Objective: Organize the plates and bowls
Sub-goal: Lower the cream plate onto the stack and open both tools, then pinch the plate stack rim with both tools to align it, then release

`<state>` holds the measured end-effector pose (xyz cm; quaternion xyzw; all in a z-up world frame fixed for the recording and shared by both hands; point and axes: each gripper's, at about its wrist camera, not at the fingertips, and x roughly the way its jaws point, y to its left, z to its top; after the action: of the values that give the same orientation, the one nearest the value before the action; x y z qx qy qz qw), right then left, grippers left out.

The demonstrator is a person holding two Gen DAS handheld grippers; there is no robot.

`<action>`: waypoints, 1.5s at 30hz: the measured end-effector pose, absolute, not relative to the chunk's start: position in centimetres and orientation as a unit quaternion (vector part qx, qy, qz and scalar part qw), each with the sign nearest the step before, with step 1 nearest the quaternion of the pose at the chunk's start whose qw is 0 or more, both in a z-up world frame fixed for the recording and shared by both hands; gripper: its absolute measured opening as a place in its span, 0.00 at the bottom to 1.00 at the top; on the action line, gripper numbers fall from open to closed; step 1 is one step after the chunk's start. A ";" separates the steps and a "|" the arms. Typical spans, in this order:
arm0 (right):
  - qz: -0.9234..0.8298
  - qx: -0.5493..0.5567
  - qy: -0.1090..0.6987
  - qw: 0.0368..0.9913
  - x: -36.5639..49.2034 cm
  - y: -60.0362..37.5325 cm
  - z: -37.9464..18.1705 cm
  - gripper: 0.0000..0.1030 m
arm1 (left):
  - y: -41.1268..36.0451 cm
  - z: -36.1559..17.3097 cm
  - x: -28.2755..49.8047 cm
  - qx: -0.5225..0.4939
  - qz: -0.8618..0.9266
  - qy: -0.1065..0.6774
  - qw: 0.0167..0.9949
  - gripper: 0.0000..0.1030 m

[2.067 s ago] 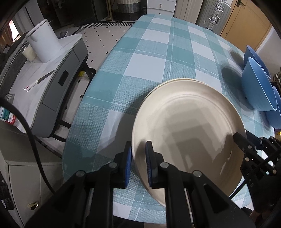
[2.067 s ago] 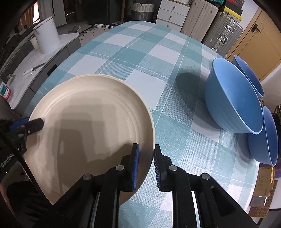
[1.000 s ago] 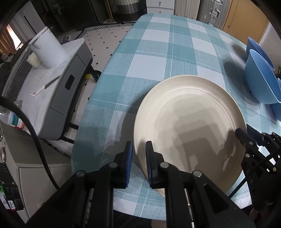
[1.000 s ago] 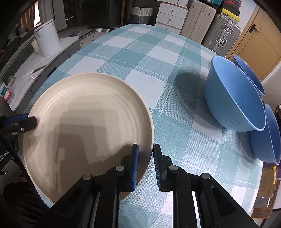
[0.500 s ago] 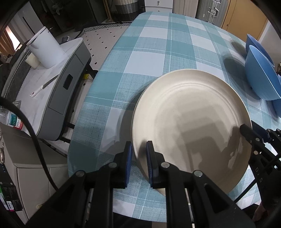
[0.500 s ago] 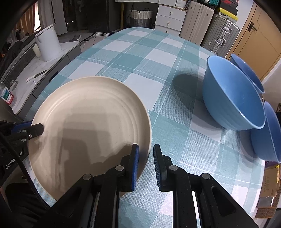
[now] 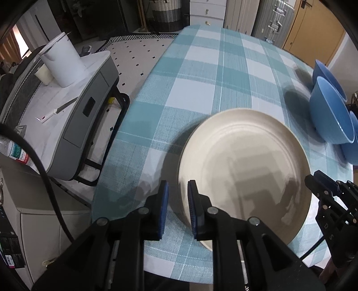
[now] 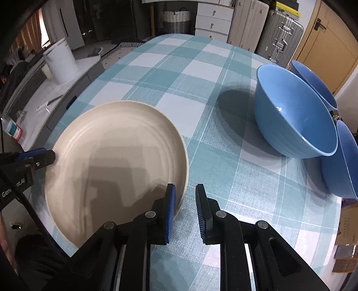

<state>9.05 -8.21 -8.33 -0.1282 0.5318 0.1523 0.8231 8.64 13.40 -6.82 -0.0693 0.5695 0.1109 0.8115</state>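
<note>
tablecloth (image 7: 201, 94): teal-white check, covered table
white bucket (image 7: 63, 63): stood on grey cart (image 7: 85, 116)
suitcases (image 8: 282, 38): stood behind table
drawers (image 8: 212, 20): white

The left gripper (image 7: 177, 207) points steeply down, its jaws opening — the blue pads stand either side of the plate's (image 7: 246, 170) near left rim with a gap showing. The right gripper (image 8: 185, 209) tilts down likewise, jaws narrow, straddling the opposite rim — clearance visible at the outer pad.
</note>
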 end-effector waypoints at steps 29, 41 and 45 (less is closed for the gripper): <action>0.164 0.089 0.548 0.815 9.1 -12.4 -11.7 0.40 | 14.9 -9.7 7.8 -0.128 0.082 0.554 0.818 0.45; 0.183 0.081 0.537 0.819 9.3 -10.8 -11.5 0.18 | 14.7 -9.9 8.4 -0.147 0.069 0.539 0.826 0.20; 0.181 0.086 0.533 0.822 9.5 -10.8 -11.5 0.18 | 15.0 -9.9 9.0 -0.146 0.067 0.538 0.828 0.20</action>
<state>9.47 -10.82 -11.49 0.0861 0.5334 0.1813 0.8217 8.96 15.03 -9.89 -0.1464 0.5377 0.0673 0.8276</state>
